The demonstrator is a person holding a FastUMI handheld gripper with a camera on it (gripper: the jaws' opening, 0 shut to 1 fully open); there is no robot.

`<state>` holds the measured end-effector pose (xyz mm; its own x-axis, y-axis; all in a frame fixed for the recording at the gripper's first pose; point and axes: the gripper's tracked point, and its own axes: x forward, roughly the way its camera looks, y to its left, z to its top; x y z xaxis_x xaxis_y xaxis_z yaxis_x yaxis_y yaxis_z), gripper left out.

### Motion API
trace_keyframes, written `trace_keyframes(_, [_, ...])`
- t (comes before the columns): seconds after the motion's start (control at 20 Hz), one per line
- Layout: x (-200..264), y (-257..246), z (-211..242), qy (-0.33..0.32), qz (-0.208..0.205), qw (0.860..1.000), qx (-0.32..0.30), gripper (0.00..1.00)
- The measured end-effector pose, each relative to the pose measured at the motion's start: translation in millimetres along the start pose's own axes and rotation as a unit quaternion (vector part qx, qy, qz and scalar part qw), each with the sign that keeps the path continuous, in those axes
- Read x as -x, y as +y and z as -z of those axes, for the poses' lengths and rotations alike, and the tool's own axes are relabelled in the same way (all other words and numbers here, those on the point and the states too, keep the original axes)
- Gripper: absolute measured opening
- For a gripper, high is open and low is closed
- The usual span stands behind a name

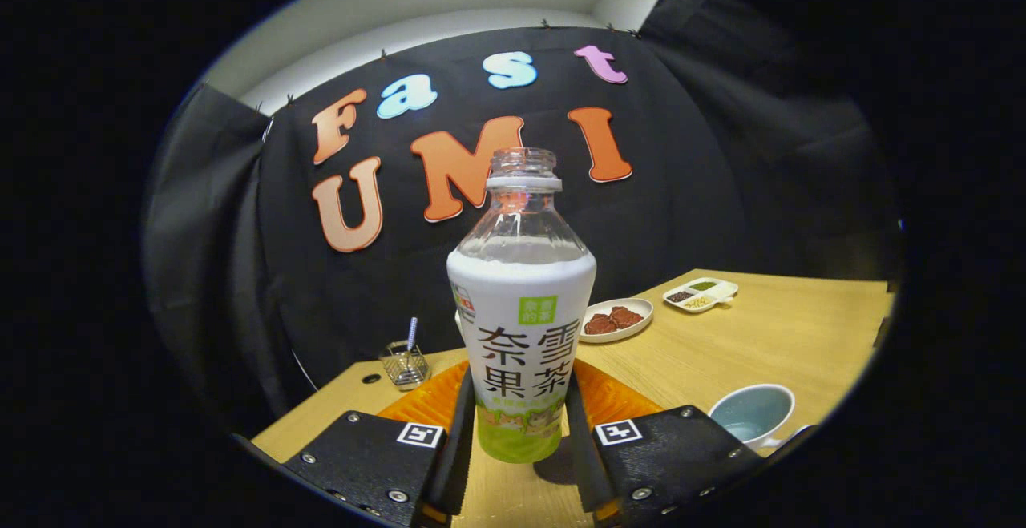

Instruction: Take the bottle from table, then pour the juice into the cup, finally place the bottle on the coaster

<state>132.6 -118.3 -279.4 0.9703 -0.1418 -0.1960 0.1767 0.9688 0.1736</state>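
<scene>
Gripper (519,440) fingers flank the uncapped bottle (521,328), each close against its side, though whether they press on it I cannot tell. Bottle stands upright on the wooden table (769,344), just before an orange coaster (429,404). Right of the fingers sits the cup (752,413). Beyond lie a wire basket (404,365), a plate (616,320) and a divided dish (700,294), with black cloth (240,272) behind.

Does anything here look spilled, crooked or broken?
Nothing stands out. The capless bottle stands upright on the table between the fingers of the gripper, which sit close at its sides. No spill shows, and the cup sits upright.
</scene>
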Motion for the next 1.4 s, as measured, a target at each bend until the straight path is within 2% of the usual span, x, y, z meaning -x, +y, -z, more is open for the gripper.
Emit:
trace_keyframes(0.3, [-16.6,1.7,15.4,0.025,0.028,0.992,0.124,0.54])
trace_keyframes(0.55, [-24.2,-9.2,46.2,0.079,0.048,0.981,0.168,0.55])
trace_keyframes(0.95, [-27.7,-22.0,62.3,0.102,0.060,0.982,0.144,0.65])
trace_keyframes(1.1, [-30.2,-13.3,62.7,0.099,0.041,0.987,0.120,0.70])
trace_keyframes(1.4, [-10.1,-10.2,35.5,0.068,0.046,0.992,0.099,0.88])
